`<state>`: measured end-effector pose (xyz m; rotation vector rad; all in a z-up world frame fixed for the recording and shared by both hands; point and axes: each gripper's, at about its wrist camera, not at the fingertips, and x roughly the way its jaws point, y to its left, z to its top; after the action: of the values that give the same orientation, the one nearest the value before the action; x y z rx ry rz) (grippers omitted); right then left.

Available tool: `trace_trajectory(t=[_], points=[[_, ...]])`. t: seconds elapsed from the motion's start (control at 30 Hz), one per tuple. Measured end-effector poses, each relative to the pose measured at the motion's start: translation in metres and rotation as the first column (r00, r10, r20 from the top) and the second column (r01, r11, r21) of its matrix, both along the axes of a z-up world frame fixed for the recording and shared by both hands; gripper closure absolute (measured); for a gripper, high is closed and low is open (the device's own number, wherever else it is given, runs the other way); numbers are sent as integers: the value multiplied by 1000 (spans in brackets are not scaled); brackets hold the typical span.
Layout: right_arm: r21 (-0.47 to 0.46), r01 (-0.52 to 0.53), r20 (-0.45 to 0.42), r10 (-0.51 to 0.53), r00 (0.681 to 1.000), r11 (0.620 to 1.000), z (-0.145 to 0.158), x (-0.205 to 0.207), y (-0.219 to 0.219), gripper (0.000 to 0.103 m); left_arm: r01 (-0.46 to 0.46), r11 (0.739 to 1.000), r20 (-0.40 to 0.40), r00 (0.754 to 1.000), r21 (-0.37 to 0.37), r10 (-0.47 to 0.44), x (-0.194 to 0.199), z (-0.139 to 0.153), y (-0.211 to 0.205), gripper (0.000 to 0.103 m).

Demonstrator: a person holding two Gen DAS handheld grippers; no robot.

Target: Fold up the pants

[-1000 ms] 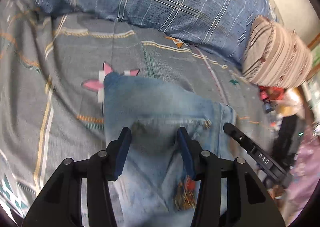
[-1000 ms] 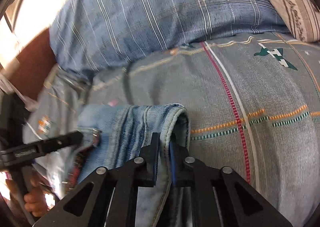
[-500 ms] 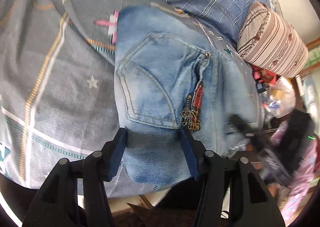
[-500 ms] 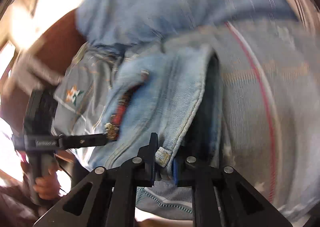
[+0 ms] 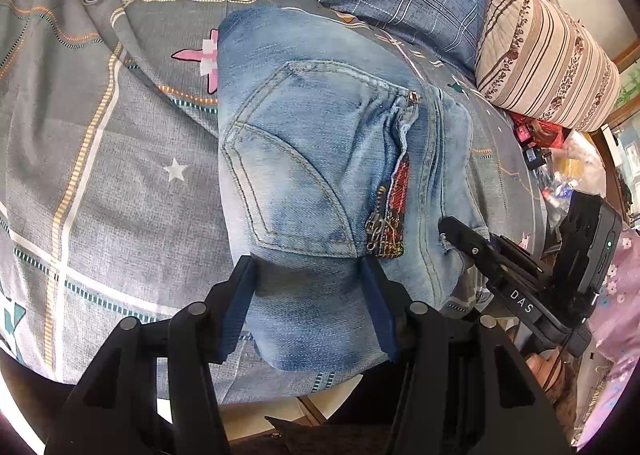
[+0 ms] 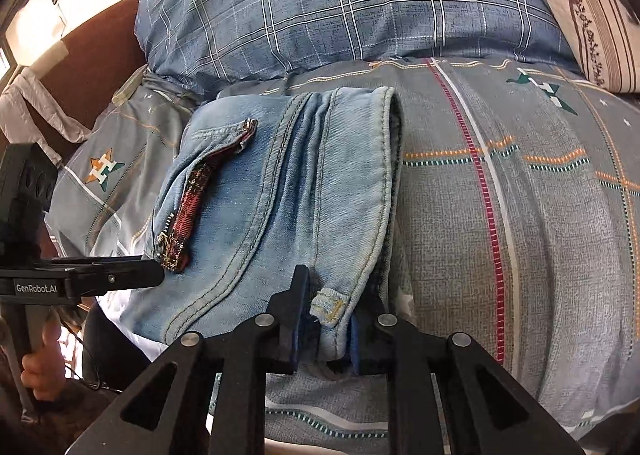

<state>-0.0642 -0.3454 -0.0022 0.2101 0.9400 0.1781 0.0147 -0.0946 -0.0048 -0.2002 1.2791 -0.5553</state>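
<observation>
The light blue jeans (image 5: pixel 320 159) lie folded into a compact stack on the grey patterned bedsheet (image 5: pixel 100 175), back pocket and red plaid zipper trim (image 5: pixel 398 191) facing up. My left gripper (image 5: pixel 308 295) is open, its blue pads straddling the near edge of the stack. My right gripper (image 6: pixel 324 319) has its jaws partly apart around the waistband edge with a belt loop (image 6: pixel 330 305), at the near right corner of the jeans (image 6: pixel 288 191). The right gripper also shows in the left wrist view (image 5: pixel 480 247), and the left gripper in the right wrist view (image 6: pixel 116 279).
A blue plaid pillow (image 6: pixel 340 3) lies behind the jeans. A striped floral pillow (image 5: pixel 548 63) lies at the far right. Clutter (image 5: pixel 552 147) sits beyond the bed's right side. The bed's near edge (image 5: pixel 280 395) is just below the grippers.
The jeans were pulled toward the near edge of the bed and set down folded. My right gripper has loosened from a tight pinch on the waistband. The left gripper stayed open.
</observation>
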Motion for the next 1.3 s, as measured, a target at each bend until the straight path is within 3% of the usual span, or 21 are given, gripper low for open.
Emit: trace_trajectory(t=[0.2, 0.27, 0.3, 0.33, 0.4, 0.53, 0.63, 0.67, 0.73, 0.77, 0.83, 0.9, 0.97, 1.0, 1.07, 1.13, 1.2, 1.27, 1.3], points=[[39, 29, -14, -29, 999, 999, 5, -2, -11, 74, 14, 999, -15, 1000, -45, -15, 3, 5, 14, 49], [69, 46, -8, -46, 999, 997, 11, -3, -15, 68, -13, 997, 5, 1000, -76, 14, 8, 10, 28, 34], [85, 60, -1, -60, 998, 995, 14, -3, -18, 60, -47, 996, 30, 998, -78, 49, 14, 12, 38, 21], [105, 87, 10, -89, 996, 991, 18, -3, -24, 56, -75, 995, 48, 996, -71, 79, 19, 12, 45, 17], [159, 140, 29, -146, 989, 977, 23, 0, -37, 43, -129, 990, 39, 991, -51, 131, 36, 5, 58, 17], [249, 185, 23, -196, 980, 951, 22, 24, -49, 43, -141, 985, -77, 988, -98, 134, 67, -12, 57, 17], [273, 167, 40, -185, 982, 947, 23, 46, -41, 43, -120, 986, -79, 991, -115, 111, 76, -18, 39, 17], [273, 157, 53, -178, 983, 949, 23, 51, -37, 45, -103, 988, -69, 993, -116, 96, 79, -17, 29, 17], [233, 137, 49, -152, 987, 963, 24, 67, -27, 88, -89, 991, -38, 996, -100, 85, 82, -15, 16, 18], [225, 120, 55, -136, 989, 967, 26, 71, -24, 98, -92, 993, -23, 996, -79, 91, 84, -15, 12, 18], [157, 130, 80, -144, 986, 979, 32, 74, -24, 97, -94, 994, -46, 995, -46, 92, 89, -22, 8, 17], [140, 156, 35, -162, 986, 978, 25, 75, -34, 83, -111, 989, -122, 988, -99, 98, 90, -30, 16, 18], [207, 163, 7, -168, 986, 965, 18, 67, -50, 76, -111, 982, -172, 982, -151, 85, 87, -34, 25, 18], [237, 160, -8, -163, 987, 958, 14, 62, -56, 59, -111, 976, -201, 977, -188, 72, 84, -38, 30, 18], [311, 139, -41, -133, 990, 940, 2, 53, -65, 41, -117, 963, -254, 966, -241, 54, 79, -45, 33, 17], [391, 93, -59, -76, 995, 916, -12, 49, -66, 39, -108, 951, -290, 957, -288, 21, 72, -51, 31, 16], [446, 45, -99, -1, 995, 894, -31, 52, -59, 37, -87, 957, -277, 961, -276, 7, 67, -54, 24, 14], [452, 22, -76, 14, 997, 892, -35, 51, -54, 34, -106, 951, -298, 954, -289, 16, 65, -61, 22, 14], [490, -15, -62, 52, 997, 872, -36, 52, -49, 32, -124, 946, -306, 952, -299, 28, 64, -61, 23, 13]])
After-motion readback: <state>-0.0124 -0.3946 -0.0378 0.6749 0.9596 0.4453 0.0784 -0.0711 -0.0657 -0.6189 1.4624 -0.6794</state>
